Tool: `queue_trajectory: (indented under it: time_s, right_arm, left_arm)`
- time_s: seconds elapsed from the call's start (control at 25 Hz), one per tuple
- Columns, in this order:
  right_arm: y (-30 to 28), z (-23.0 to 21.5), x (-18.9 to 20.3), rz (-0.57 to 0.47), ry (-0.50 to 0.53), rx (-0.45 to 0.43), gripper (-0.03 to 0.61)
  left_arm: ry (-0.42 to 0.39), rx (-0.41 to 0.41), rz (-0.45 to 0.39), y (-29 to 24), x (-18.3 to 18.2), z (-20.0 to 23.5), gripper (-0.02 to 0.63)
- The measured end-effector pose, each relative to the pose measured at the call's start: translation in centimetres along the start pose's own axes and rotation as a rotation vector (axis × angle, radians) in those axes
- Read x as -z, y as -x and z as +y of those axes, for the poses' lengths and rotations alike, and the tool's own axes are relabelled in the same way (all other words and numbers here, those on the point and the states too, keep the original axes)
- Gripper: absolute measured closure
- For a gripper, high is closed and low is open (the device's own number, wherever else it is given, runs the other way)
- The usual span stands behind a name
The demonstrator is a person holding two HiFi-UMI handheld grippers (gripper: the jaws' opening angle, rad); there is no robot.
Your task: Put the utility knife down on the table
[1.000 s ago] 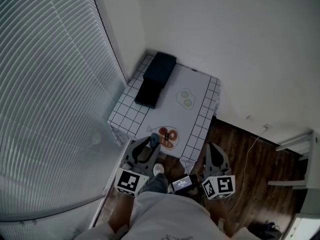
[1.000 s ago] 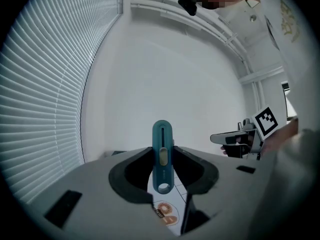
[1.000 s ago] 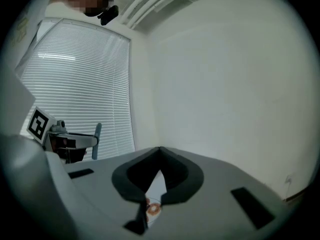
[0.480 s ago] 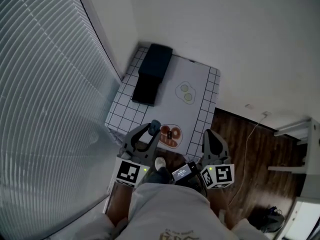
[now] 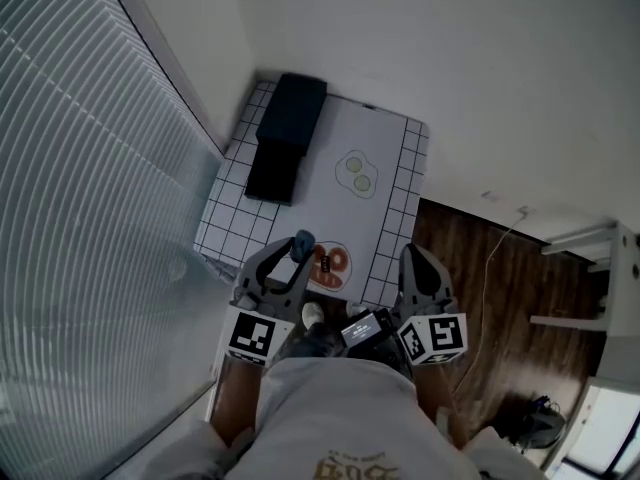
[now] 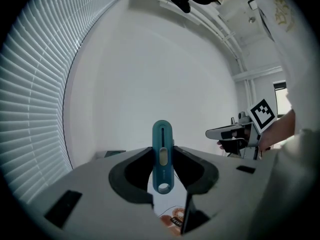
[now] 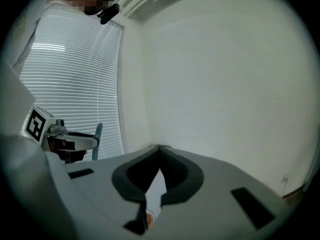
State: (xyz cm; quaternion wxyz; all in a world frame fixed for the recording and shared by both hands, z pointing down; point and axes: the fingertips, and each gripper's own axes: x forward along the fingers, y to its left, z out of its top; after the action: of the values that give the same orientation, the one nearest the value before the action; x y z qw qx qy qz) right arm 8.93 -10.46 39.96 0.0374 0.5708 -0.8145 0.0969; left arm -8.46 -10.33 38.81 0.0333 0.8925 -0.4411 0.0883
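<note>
Blinds cover the window at left, beside a small table pushed into the corner of the room. Next to them, the person's left claw is clamped on the blue utility knife. Its jaws press the handle's two flanks about halfway along, so the knife stands upright with its slider toward the camera and its hanging hole at the bottom. That grip looks chosen to keep the tool steady in the air. The knife hovers over the table's near edge, just beside some orange rings that may be print or a plate, and it is not yet laid down. The bare white stretch ahead seems the likeliest landing spot, since dark cases take up the table's far left and a pair of green discs marks its middle. To the right, the right claw is level with its partner, jaws together and holding nothing. It appears to be kept aside so as not to crowd the set-down. Beyond it, a wooden floor runs off toward the wall.
</note>
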Motion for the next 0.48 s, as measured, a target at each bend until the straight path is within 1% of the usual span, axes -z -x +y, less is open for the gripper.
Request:
queue_trajectory:
  time_s: [0.16,0.28,0.48]
  right_arm:
    - [-1.1,-1.4,-0.4,0.003,0.005,-0.017,0.571]
    - [-1.7,-2.6,-0.7,-0.001,0.005,-0.018,0.571]
    - [-2.4,-4.1,-0.1,0.012,-0.008,-0.017,0.571]
  left_arm:
    - [0.009,-0.013,0.027,-1.3,0.2,0.1,0.482]
    - [0.009,-0.018,0.028,-2.5,-0.2,0.2,0.482]
    - [-0.018,-0.016,0.042,-4.1,0.3,0.2,0.482]
